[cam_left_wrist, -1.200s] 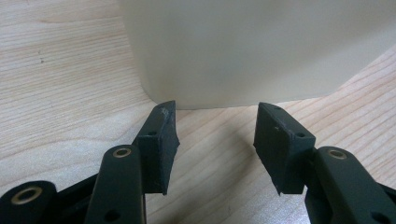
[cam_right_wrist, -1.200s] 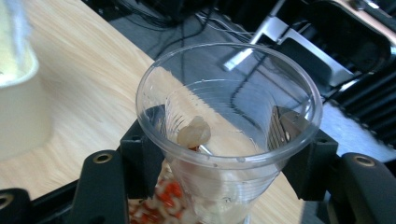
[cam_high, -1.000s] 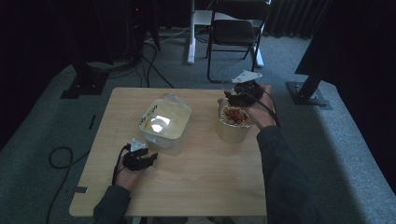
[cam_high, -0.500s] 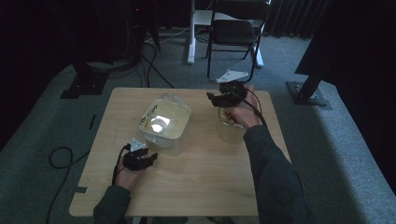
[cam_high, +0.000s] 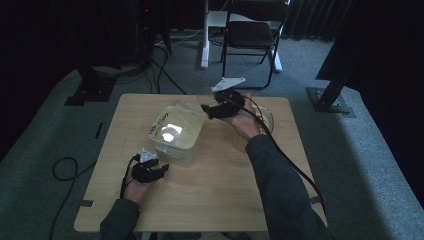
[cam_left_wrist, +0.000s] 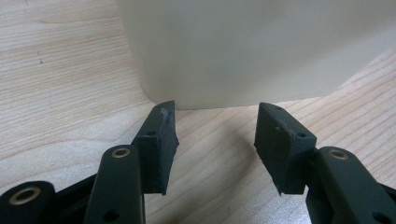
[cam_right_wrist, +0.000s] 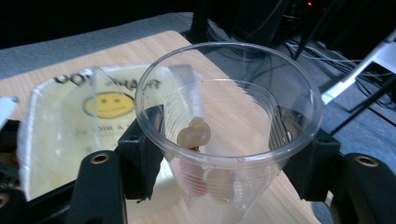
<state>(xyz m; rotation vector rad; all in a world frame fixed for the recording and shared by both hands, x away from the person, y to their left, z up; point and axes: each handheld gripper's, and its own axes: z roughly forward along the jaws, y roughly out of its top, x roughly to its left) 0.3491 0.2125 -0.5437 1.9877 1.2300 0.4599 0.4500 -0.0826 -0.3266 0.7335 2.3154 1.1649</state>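
My right gripper (cam_high: 210, 108) (cam_right_wrist: 224, 151) is shut on a clear plastic cup (cam_right_wrist: 243, 93), one jaw on each side of its wall. A few pale, rounded pieces (cam_right_wrist: 194, 133) lie inside the cup. The gripper holds it above the table, right beside the far right edge of a clear plastic tub (cam_high: 175, 131) (cam_right_wrist: 60, 140) printed with a yellow smiley face. At the tub's near left corner my left gripper (cam_high: 154, 172) (cam_left_wrist: 215, 128) rests on the wood, open, nothing between its jaws. The tub's pale wall (cam_left_wrist: 252, 46) stands just past its fingertips.
The wooden table (cam_high: 220, 195) has bare room in front and on the right. A faint clear rim (cam_high: 269, 117) shows behind the right wrist. A black cable (cam_high: 290, 165) runs along the right sleeve. On the floor beyond the table stand a folding chair (cam_high: 250, 35) and stand bases.
The right gripper has moved left from the table's back right, carrying the cup over to the tub. The left gripper has stayed put.
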